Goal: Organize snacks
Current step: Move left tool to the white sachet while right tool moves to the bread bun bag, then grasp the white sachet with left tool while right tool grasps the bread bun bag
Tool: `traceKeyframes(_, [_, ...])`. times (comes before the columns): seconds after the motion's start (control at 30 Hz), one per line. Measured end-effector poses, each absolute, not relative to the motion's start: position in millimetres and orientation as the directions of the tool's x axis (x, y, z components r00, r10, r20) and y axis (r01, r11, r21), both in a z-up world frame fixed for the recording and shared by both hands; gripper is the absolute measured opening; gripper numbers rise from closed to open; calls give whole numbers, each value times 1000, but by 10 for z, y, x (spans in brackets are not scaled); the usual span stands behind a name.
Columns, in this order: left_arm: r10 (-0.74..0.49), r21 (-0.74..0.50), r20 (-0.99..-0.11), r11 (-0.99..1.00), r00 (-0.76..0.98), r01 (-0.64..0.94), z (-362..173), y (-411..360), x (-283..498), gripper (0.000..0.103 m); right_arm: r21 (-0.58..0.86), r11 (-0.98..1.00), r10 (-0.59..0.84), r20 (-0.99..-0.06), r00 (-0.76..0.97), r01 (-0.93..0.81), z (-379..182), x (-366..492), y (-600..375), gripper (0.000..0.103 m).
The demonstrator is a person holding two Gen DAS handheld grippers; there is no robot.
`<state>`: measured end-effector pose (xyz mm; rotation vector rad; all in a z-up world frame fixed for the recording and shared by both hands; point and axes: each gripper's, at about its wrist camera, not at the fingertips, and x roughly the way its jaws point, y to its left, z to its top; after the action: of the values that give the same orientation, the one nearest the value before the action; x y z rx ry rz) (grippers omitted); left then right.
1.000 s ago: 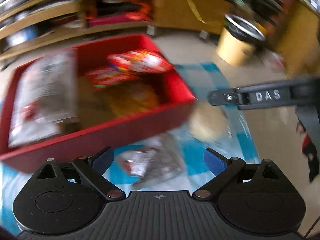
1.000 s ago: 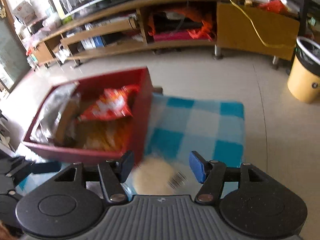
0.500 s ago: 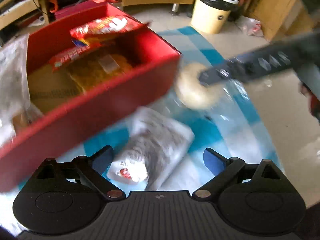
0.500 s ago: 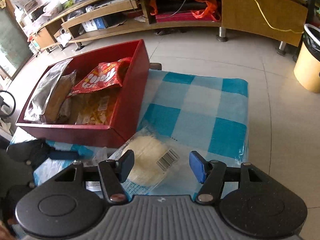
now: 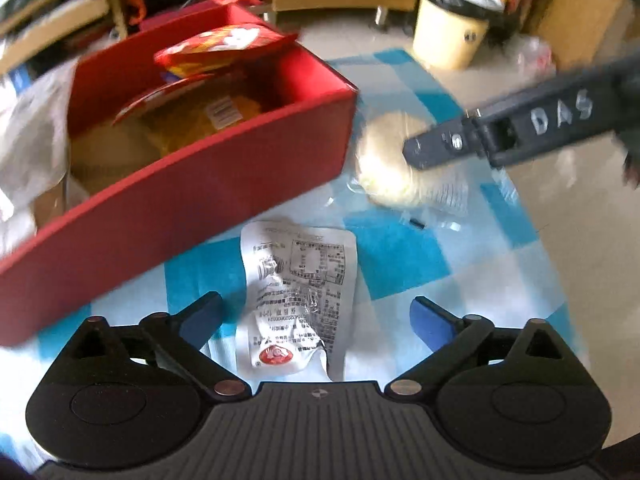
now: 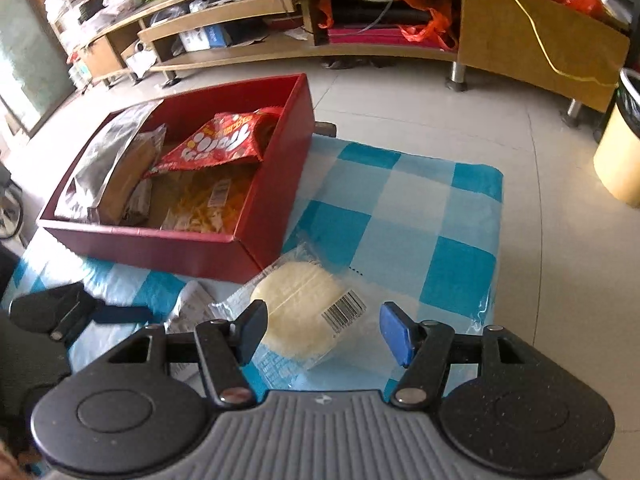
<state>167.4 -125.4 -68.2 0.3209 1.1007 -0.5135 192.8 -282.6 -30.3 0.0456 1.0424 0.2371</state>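
A red box (image 6: 160,246) (image 5: 200,200) holds several snack bags, with a red bag (image 6: 224,142) on top. A white printed snack pouch (image 5: 300,292) lies flat on the blue-and-white checked cloth (image 6: 440,216) in front of the box. My left gripper (image 5: 316,316) hangs open above it, one finger on each side, neither touching it. A round pale cake in a clear wrapper (image 6: 300,304) (image 5: 380,168) lies beside the box's corner. My right gripper (image 6: 324,330) is open astride it, the left pad near its edge and the right pad apart from it.
A yellow waste bin (image 6: 618,152) (image 5: 452,28) stands on the tiled floor to the right. A long wooden cabinet (image 6: 400,52) with cluttered shelves runs along the back. The cloth ends at the right, with bare floor beyond it.
My left gripper has sunk and turned, so the white pouch now sits larger and centred between its fingers. The right gripper has stayed over the round cake, rolling slightly.
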Motion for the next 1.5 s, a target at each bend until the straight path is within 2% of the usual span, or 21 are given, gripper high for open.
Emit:
traceKeyframes(0.03, [-209, 32, -908, 828, 362, 559, -697, -1303, 1640, 101, 139, 973, 212, -849, 485, -182, -299, 1919, -2818, 62])
traceKeyframes(0.1, [-213, 29, -909, 827, 359, 562, -686, -1306, 1588, 98, 116, 974, 200, -845, 497, -196, -280, 1910, -2801, 62])
traceKeyframes(0.13, [-211, 35, -907, 824, 364, 565, -676, -1297, 1556, 93, 103, 973, 195, -844, 499, -205, -274, 1906, -2788, 62])
traceKeyframes(0.27, [-209, 26, -910, 834, 358, 552, -596, -1226, 1450, 64, 67, 970, 180, -843, 506, -233, -269, 1876, -2743, 62])
traceKeyframes(0.47, [-230, -30, -917, 853, 325, 521, -577, -1104, 1399, 64, 59, 967, 181, -844, 504, -247, -275, 1881, -2739, 63])
traceKeyframes(0.57, [-247, -51, -915, 855, 319, 515, -564, -1080, 1368, 66, 55, 965, 181, -846, 501, -257, -295, 1907, -2741, 67])
traceKeyframes(0.6, [-242, -43, -914, 856, 326, 515, -559, -1097, 1386, 70, 58, 963, 187, -847, 497, -263, -307, 1917, -2738, 68])
traceKeyframes(0.63, [-232, -30, -913, 859, 336, 510, -566, -1119, 1412, 82, 64, 962, 194, -847, 495, -267, -318, 1929, -2740, 70])
traceKeyframes(0.67, [-225, -26, -912, 866, 343, 500, -556, -1144, 1451, 88, 72, 961, 200, -846, 494, -265, -327, 1947, -2749, 71])
traceKeyframes(0.8, [-218, -26, -918, 867, 332, 497, -640, -1246, 1532, 92, 84, 955, 217, -848, 482, -283, -357, 2017, -2746, 77])
traceKeyframes(0.9, [-181, 29, -917, 859, 357, 511, -671, -1318, 1492, 88, 93, 947, 237, -848, 473, -307, -391, 2046, -2727, 82])
traceKeyframes(0.97, [-189, 24, -913, 860, 362, 510, -654, -1308, 1489, 74, 76, 939, 238, -847, 476, -334, -392, 2044, -2680, 82])
traceKeyframes(1.07, [-198, 8, -909, 872, 366, 490, -622, -1230, 1507, 63, 39, 937, 213, -852, 478, -348, -368, 2065, -2598, 83])
traceKeyframes(1.3, [-185, 21, -905, 880, 383, 475, -620, -1226, 1471, 65, 62, 973, 162, -872, 462, -224, -406, 2134, -2505, 88])
traceKeyframes(1.4, [-183, 15, -905, 887, 383, 461, -621, -1217, 1454, 75, 38, 976, 137, -872, 470, -214, -407, 2129, -2451, 90])
traceKeyframes(1.47, [-147, 54, -903, 893, 403, 447, -626, -1234, 1432, 88, 35, 979, 129, -872, 472, -203, -427, 2129, -2434, 90])
traceKeyframes(1.5, [-137, 64, -901, 896, 411, 439, -636, -1232, 1439, 90, 30, 980, 120, -874, 471, -196, -445, 2129, -2425, 92])
